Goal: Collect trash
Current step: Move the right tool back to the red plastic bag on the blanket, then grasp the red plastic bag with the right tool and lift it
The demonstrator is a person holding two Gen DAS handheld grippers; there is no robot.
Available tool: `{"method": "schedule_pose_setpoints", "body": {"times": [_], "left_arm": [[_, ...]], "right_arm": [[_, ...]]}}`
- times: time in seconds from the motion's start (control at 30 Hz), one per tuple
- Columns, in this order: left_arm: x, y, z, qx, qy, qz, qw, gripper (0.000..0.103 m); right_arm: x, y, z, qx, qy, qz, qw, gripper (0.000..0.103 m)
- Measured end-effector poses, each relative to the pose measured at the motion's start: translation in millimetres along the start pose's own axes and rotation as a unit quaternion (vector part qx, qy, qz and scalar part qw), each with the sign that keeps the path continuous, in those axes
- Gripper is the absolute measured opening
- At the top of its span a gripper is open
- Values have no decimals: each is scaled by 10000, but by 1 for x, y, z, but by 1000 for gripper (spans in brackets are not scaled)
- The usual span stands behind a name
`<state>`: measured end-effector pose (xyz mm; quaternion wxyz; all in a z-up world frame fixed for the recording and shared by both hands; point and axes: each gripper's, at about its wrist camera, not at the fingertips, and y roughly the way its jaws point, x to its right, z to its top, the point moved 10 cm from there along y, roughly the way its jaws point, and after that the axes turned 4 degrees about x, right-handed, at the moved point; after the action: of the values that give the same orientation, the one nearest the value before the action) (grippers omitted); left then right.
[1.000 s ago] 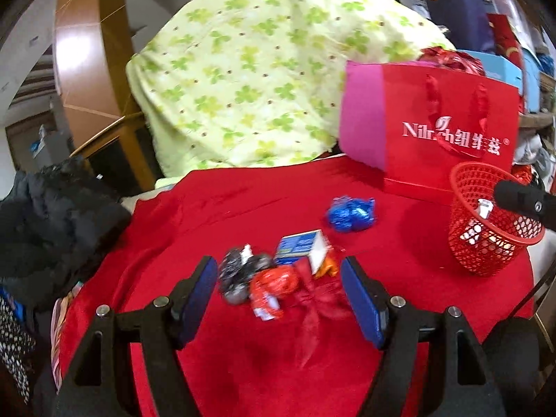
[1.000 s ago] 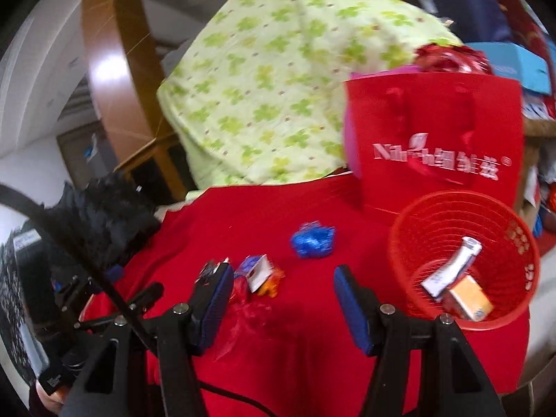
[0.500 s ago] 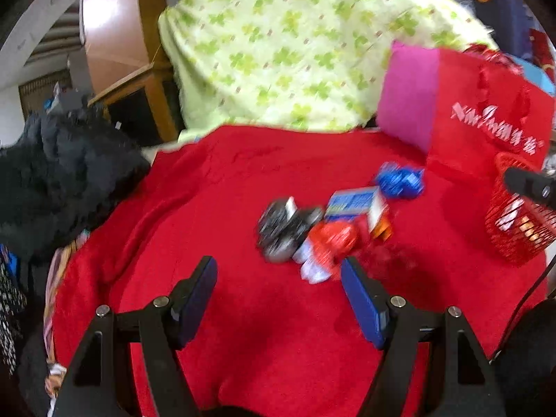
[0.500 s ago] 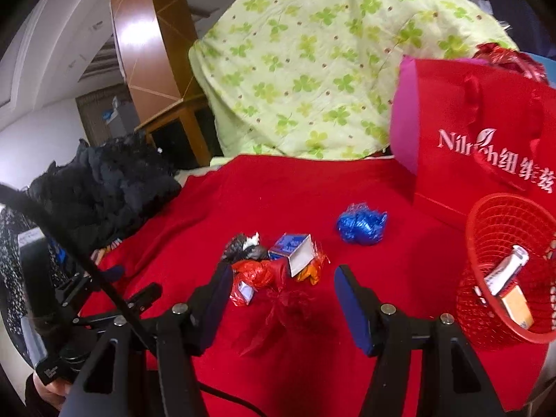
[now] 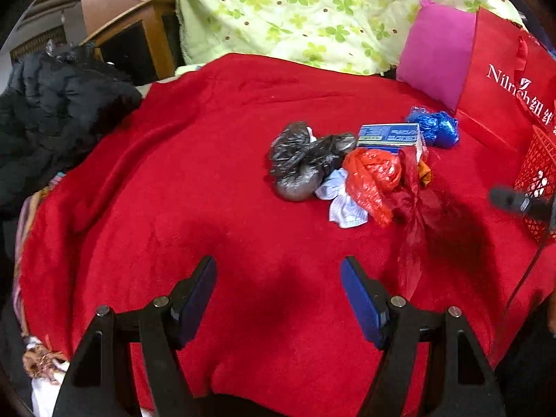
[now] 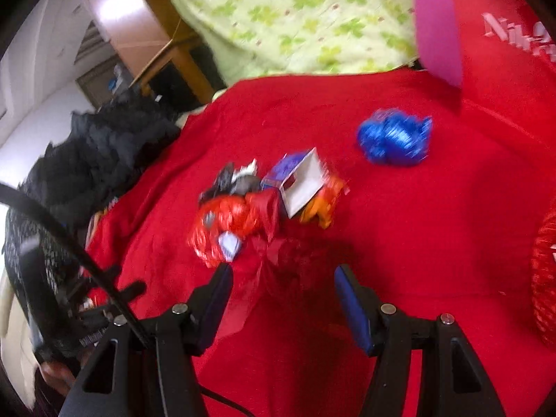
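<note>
Surface: a red plush cloth (image 5: 194, 173) covers the whole working area, with shallow folds across it.
Trash pile: a loose heap lies right of centre in the left wrist view, its pieces touching one another.
Black bag: a crumpled black plastic bag (image 5: 304, 165) sits at the left end of the heap.
Carton: a small blue and white carton (image 5: 389, 135) lies on its side behind the heap (one white end flap faces the right wrist camera).
Red wrapper: a crinkled red plastic wrapper (image 5: 373, 177) lies in front of the carton, with a bit of white paper (image 5: 342, 201) tucked against its left side.
Ribbon: a sheer red ribbon (image 5: 413, 222) trails from the heap toward the camera.
Orange scrap: an orange wrapper (image 6: 323, 205) peeks out beside the carton.
Blue wrapper: a crumpled blue foil wrapper (image 5: 434, 128) lies apart from the heap, further back and to the right.
Basket: a red mesh basket (image 5: 537, 173) stands at the right edge, only partly in view.
Backdrop: a red paper gift bag (image 5: 500, 66) with a pink side panel, and a green clover-print quilt (image 5: 305, 10) behind it.
Left side: a black padded jacket (image 5: 52, 104) is bunched at the cloth's edge.
Left gripper (image 5: 278, 295): jaws spread over bare cloth, holding nothing, short of the heap.
Right gripper (image 6: 280, 292): jaws spread and empty, the ribbon's tail lying between the tips (picture blurred).
</note>
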<state>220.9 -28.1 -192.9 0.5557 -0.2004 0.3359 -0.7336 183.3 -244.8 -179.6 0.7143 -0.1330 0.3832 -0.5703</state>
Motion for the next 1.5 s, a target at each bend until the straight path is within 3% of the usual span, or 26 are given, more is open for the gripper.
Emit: {"method": "schedule_pose_setpoints", "body": {"times": [0.23, 0.4, 0.43, 0.47, 0.5, 0.83, 0.97, 1.07, 1.13, 1.17, 1.5], "left_arm": [[6, 10, 31, 135, -59, -316, 9994, 74], [11, 14, 51, 232, -12, -560, 9982, 74], [11, 15, 53, 229, -2, -593, 9980, 74], [12, 17, 55, 211, 5, -629, 9978, 74], [14, 19, 57, 187, 15, -693, 9974, 74], [62, 50, 79, -22, 472, -872, 9951, 74], [83, 70, 84, -96, 579, -809, 9950, 74], [93, 88, 77, -316, 795, -561, 9948, 72], [99, 95, 66, -533, 672, -718, 9937, 58], [101, 96, 61, -627, 576, -821, 9930, 56], [110, 82, 21, -813, -66, -1173, 9897, 58]], "right_arm": [[-8, 35, 11, 9, -381, 4, 9993, 65], [-6, 75, 11, -387, -537, 45, 9978, 64], [-5, 83, 7, -547, -554, 66, 9969, 61], [-2, 90, 2, -707, -576, 15, 9958, 49], [1, 95, -1, -838, -563, -5, 9949, 46], [14, 53, 2, -596, -450, 32, 9972, 41], [36, 21, 7, -367, -246, 31, 9990, 41], [44, 5, 11, -177, -239, 43, 9995, 41], [50, -3, 12, -97, -204, 57, 9997, 41], [52, -6, 13, -76, -180, 69, 9998, 41], [48, -25, 15, 222, -433, -3, 9988, 41]]}}
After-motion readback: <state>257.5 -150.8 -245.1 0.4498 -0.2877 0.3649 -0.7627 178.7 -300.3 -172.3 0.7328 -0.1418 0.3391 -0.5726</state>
